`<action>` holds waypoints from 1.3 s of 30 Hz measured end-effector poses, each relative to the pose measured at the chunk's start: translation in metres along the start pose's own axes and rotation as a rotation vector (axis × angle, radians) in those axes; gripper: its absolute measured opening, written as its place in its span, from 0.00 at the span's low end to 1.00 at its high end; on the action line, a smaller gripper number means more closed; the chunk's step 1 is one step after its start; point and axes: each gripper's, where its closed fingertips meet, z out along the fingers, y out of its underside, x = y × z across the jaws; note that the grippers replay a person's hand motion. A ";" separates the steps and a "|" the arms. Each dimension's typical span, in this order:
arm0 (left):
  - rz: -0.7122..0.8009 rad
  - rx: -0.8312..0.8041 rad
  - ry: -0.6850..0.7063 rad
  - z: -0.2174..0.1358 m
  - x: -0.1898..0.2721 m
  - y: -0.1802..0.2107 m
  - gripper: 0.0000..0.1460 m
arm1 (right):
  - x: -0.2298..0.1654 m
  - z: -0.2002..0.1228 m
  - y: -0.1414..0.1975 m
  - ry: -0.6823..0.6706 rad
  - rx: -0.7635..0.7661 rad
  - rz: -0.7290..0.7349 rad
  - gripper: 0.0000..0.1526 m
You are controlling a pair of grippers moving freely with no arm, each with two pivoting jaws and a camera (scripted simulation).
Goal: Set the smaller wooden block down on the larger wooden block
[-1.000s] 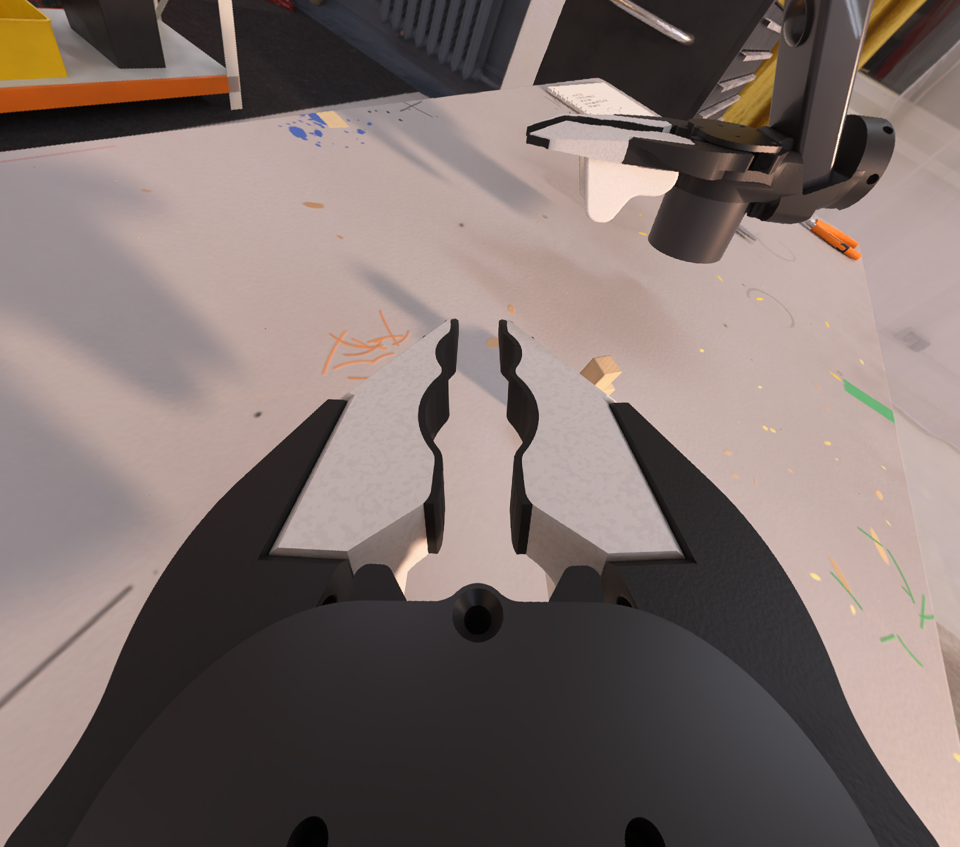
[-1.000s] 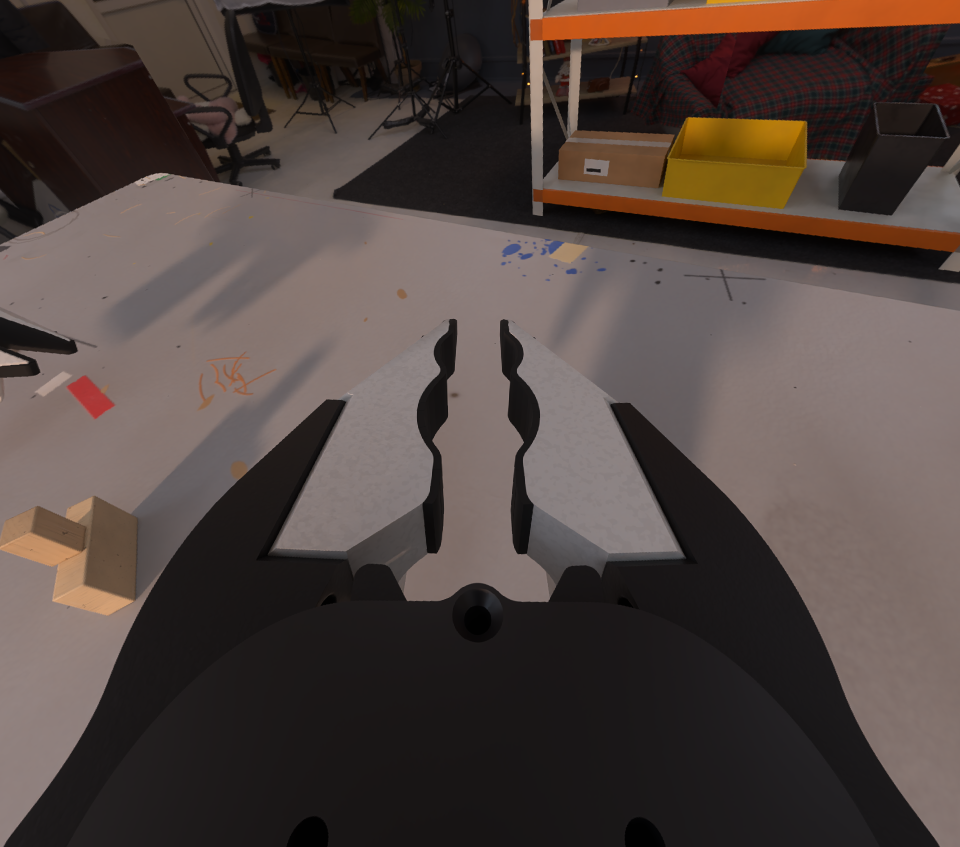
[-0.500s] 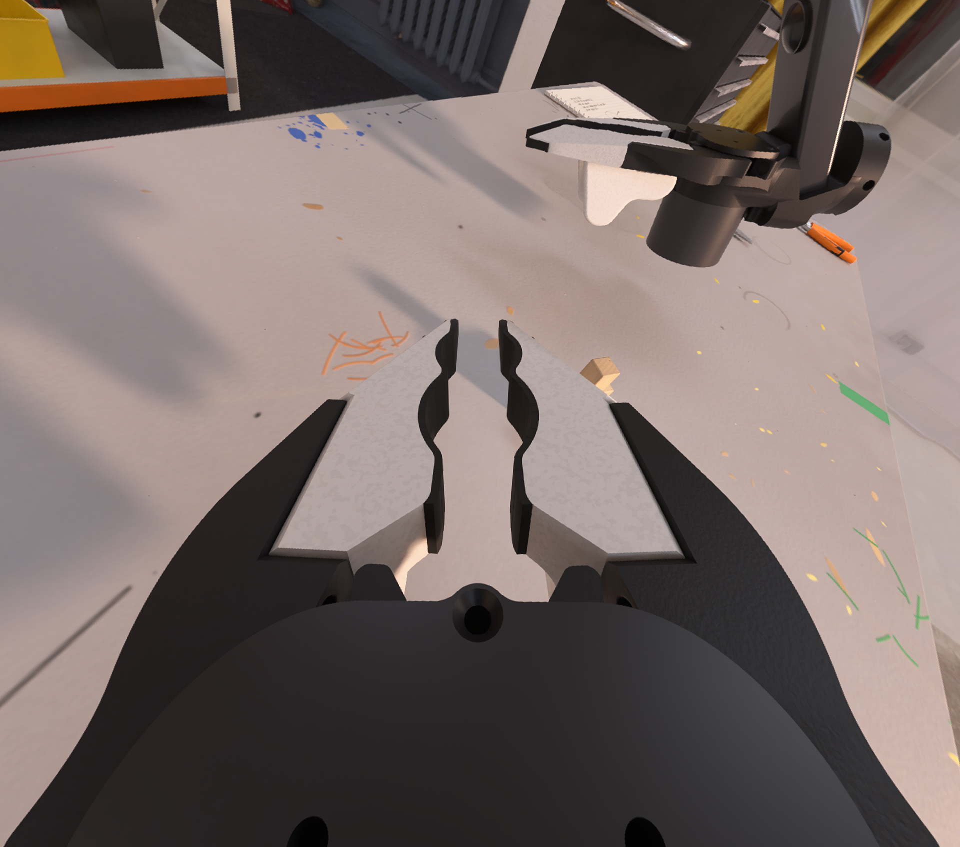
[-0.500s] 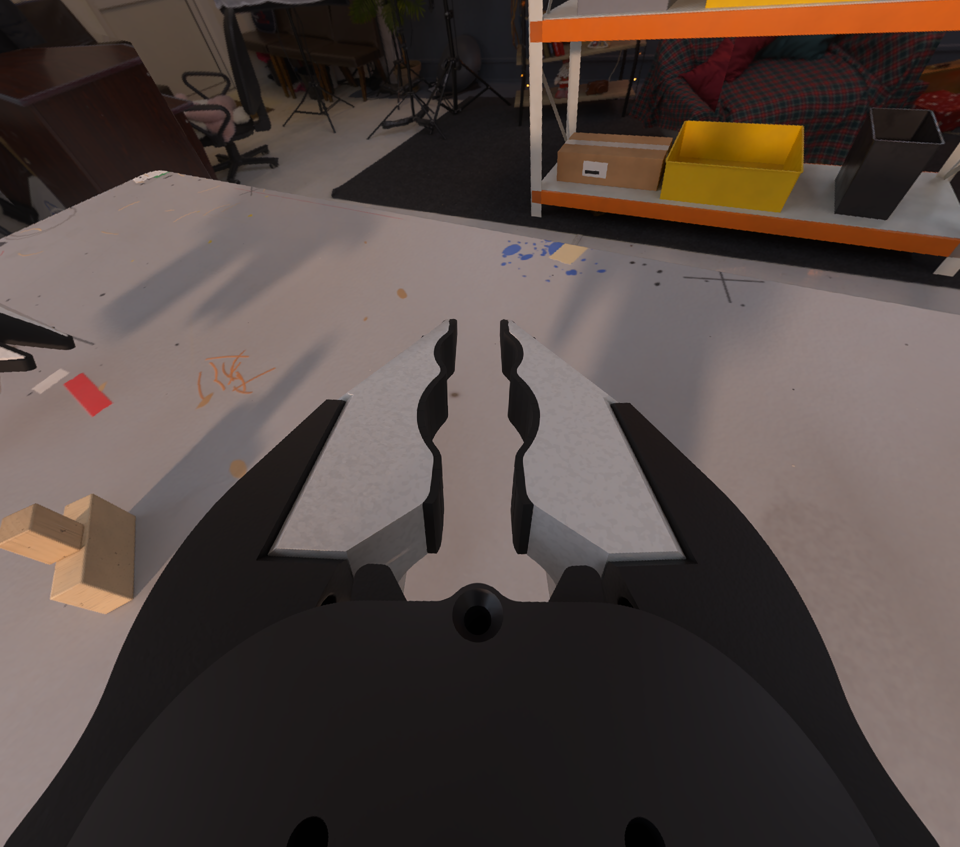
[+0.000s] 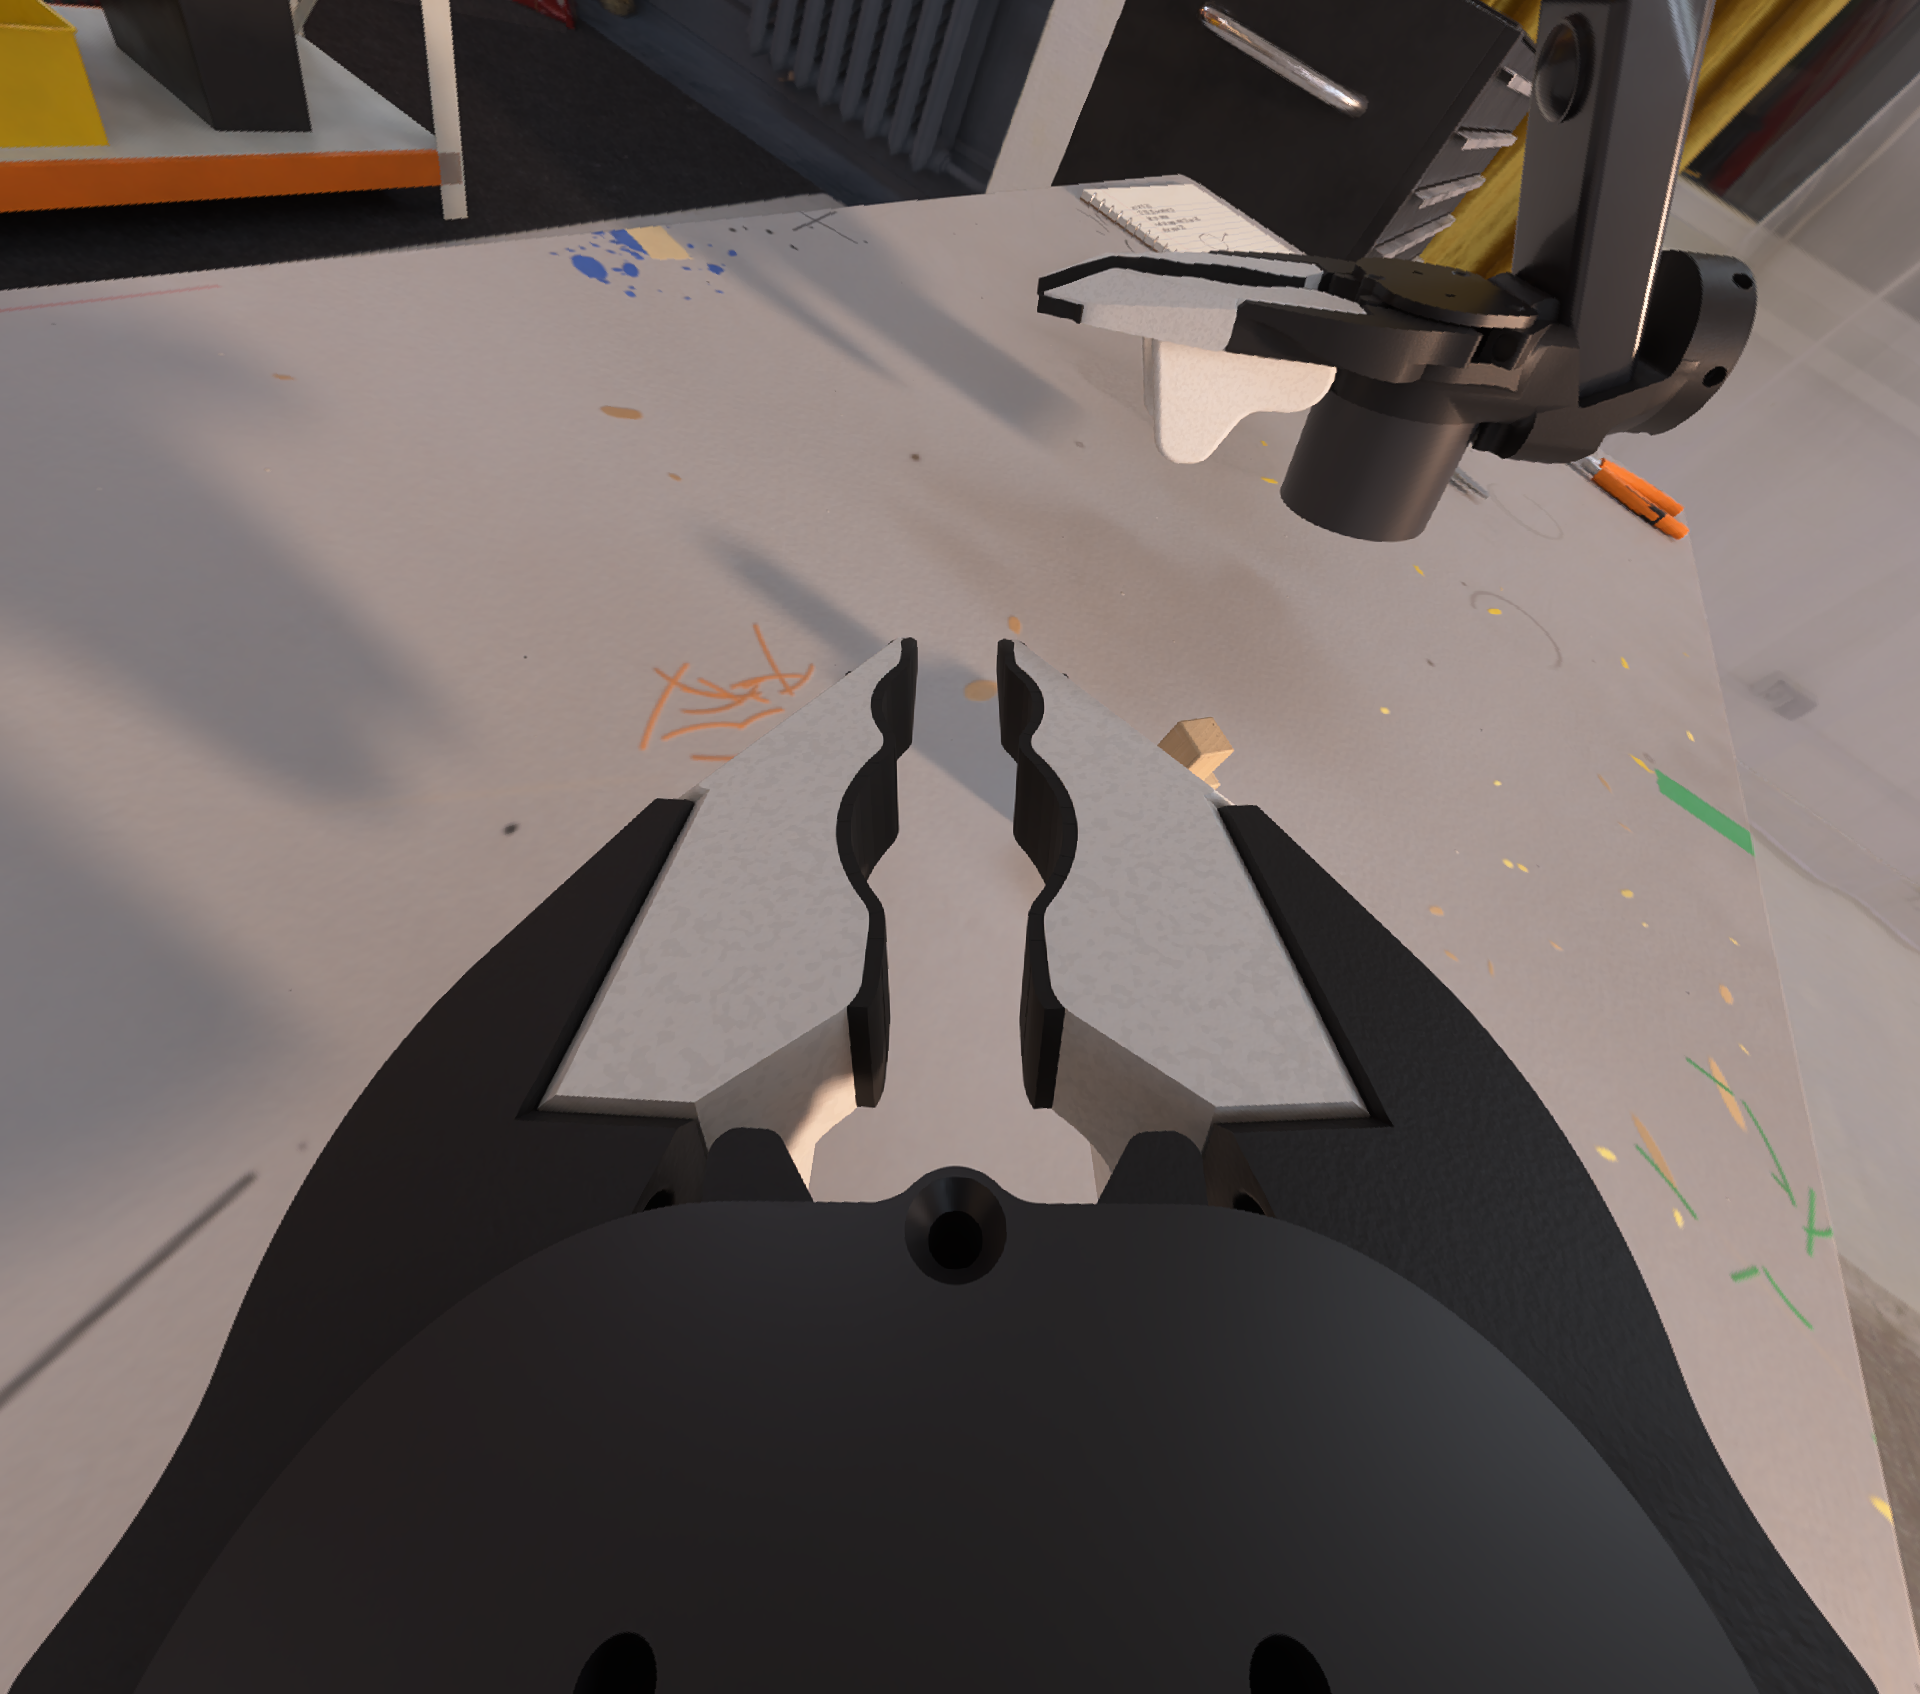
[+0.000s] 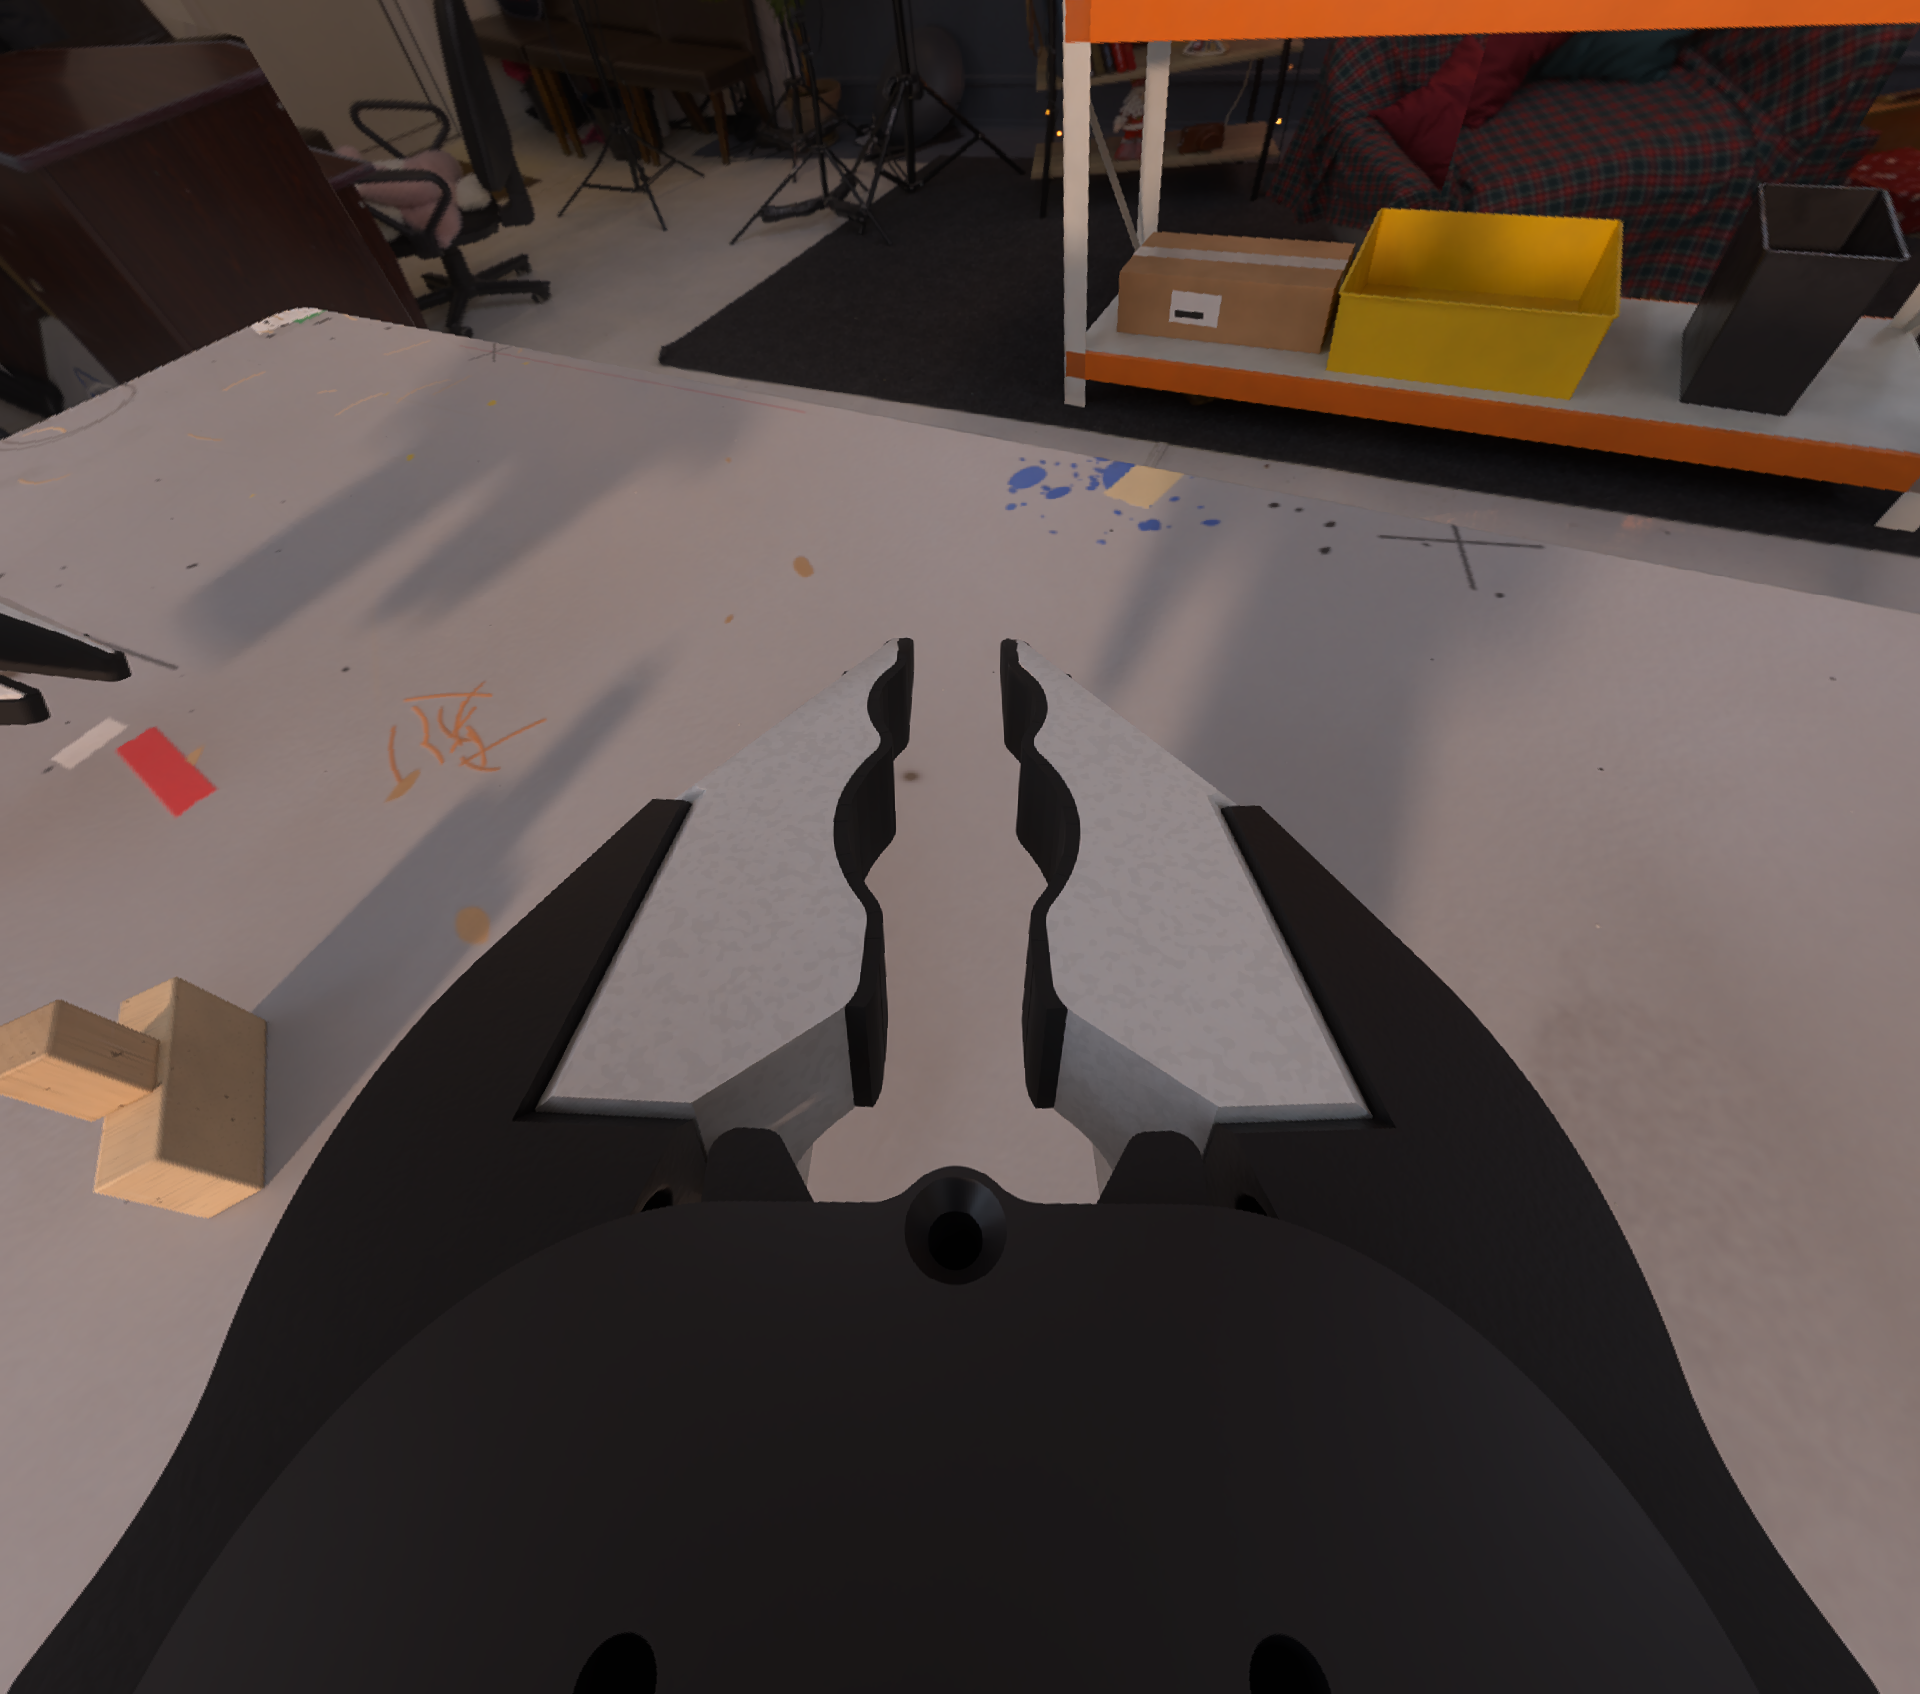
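Peeking past the left gripper (image 5: 956, 657), one wooden block (image 5: 1195, 745) shows only a corner. In the right wrist view, the smaller wooden block (image 6: 78, 1057) touches the larger wooden block (image 6: 187, 1099) on the table (image 6: 1558, 813). The right gripper (image 6: 956, 657) hovers level; both jaws stand narrowly parted, empty.

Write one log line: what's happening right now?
left gripper open, empty | right gripper open, empty | smaller block beside larger block, on table, unstacked
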 end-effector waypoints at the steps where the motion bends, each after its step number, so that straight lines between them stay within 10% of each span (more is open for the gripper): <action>1: -0.002 0.000 0.001 0.000 0.000 0.000 0.10 | 0.000 0.000 0.000 0.000 -0.004 0.001 0.11; 39: -0.077 -0.016 0.075 0.001 0.002 0.002 0.10 | 0.008 0.004 0.002 -0.078 -0.014 0.163 0.11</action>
